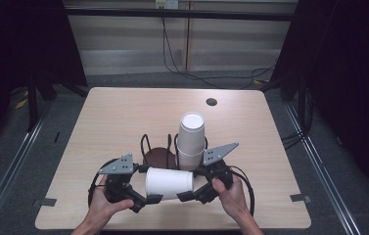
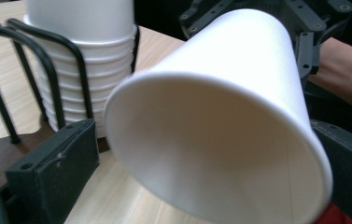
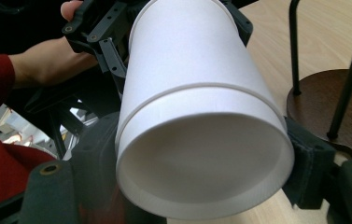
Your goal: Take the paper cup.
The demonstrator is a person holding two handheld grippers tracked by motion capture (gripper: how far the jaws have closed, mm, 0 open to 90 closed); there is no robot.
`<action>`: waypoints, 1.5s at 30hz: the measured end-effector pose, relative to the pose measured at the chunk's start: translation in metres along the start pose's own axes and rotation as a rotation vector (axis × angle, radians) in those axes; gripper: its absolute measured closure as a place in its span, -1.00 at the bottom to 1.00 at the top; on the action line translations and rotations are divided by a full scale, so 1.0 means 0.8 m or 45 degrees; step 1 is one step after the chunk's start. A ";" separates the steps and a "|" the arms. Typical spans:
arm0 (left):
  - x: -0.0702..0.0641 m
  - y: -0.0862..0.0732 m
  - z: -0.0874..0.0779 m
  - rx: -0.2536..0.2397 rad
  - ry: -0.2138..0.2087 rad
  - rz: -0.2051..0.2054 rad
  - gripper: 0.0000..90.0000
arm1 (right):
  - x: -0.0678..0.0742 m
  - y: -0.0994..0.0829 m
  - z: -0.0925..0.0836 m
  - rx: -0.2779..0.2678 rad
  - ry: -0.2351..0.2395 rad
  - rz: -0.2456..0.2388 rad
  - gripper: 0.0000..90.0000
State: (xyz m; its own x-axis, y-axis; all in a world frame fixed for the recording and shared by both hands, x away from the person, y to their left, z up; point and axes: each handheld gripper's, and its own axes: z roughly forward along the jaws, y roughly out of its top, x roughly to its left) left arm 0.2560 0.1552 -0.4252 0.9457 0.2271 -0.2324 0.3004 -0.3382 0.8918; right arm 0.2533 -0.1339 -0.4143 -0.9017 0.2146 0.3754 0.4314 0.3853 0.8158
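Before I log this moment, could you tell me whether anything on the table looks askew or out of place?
One white cup lies sideways in the air between the left gripper and the right gripper, apart from the upright cup stack in the black wire holder. Nothing looks spilled or damaged.

L gripper fingers spread wide; R gripper fingers clamped.

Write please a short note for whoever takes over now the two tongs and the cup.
Left tongs: open around the mouth of the white cup, not gripping.
Right tongs: shut on its base end.
Cup stack stands in the wire holder.
Done: one cup is apart from the stack, held sideways above the table.
Left: likely withdraw the left tongs and set the cup down.
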 end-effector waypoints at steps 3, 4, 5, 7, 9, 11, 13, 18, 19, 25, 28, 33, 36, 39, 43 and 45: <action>-0.001 0.000 0.001 -0.027 -0.021 0.006 -0.93 | 0.002 0.002 0.002 0.006 0.000 -0.009 -0.44; -0.002 0.000 0.001 -0.030 -0.021 0.005 -0.93 | 0.002 0.002 0.002 0.003 0.001 -0.009 -0.43; -0.002 0.000 0.002 -0.032 -0.019 0.004 -0.93 | 0.002 0.002 0.002 -0.001 0.004 -0.007 -0.43; -0.002 0.000 0.002 -0.039 -0.021 0.002 -0.93 | 0.002 0.002 0.001 -0.001 0.005 -0.005 -0.44; -0.003 0.000 0.003 -0.041 -0.021 0.001 -0.93 | 0.002 0.001 0.000 -0.004 0.008 -0.004 -0.44; -0.003 0.000 0.002 -0.039 -0.020 0.003 -0.93 | 0.001 0.001 0.001 -0.005 0.014 0.000 -0.44; -0.004 0.000 0.002 -0.037 -0.015 0.010 -0.92 | 0.000 0.001 0.001 0.001 0.020 0.006 -0.44; -0.005 0.002 -0.001 -0.011 -0.008 0.022 -0.86 | -0.002 -0.001 0.004 0.011 0.025 0.024 -0.44; -0.004 0.002 -0.001 -0.012 -0.012 0.024 -0.84 | -0.003 -0.002 0.004 0.013 0.027 0.028 -0.44; -0.005 0.005 -0.006 -0.009 -0.022 0.040 -0.74 | -0.004 -0.003 0.005 0.025 0.022 0.030 -0.48; -0.006 0.006 -0.009 -0.015 -0.024 0.045 -0.71 | -0.005 -0.003 0.007 0.028 0.023 0.035 -0.51; -0.006 0.008 -0.012 -0.018 -0.034 0.031 -0.68 | -0.004 -0.004 0.011 0.045 0.010 0.024 -0.55; -0.007 0.010 -0.013 -0.010 -0.042 0.032 -0.66 | -0.004 -0.003 0.012 0.067 -0.009 0.021 -0.59; -0.009 0.011 -0.014 0.002 -0.038 0.039 -0.64 | -0.003 -0.003 0.015 0.080 -0.025 0.015 -0.63; -0.007 0.011 -0.015 0.030 -0.031 0.024 -0.63 | -0.002 -0.004 0.017 0.085 -0.038 0.018 -0.68; -0.007 0.011 -0.015 0.037 -0.028 0.017 -0.63 | -0.002 -0.004 0.017 0.083 -0.045 0.016 -0.69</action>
State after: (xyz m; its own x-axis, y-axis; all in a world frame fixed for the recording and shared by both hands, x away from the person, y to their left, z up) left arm 0.2519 0.1622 -0.4115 0.9520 0.2023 -0.2295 0.2910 -0.3675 0.8833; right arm 0.2540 -0.1232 -0.4240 -0.8952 0.2508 0.3685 0.4444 0.4395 0.7806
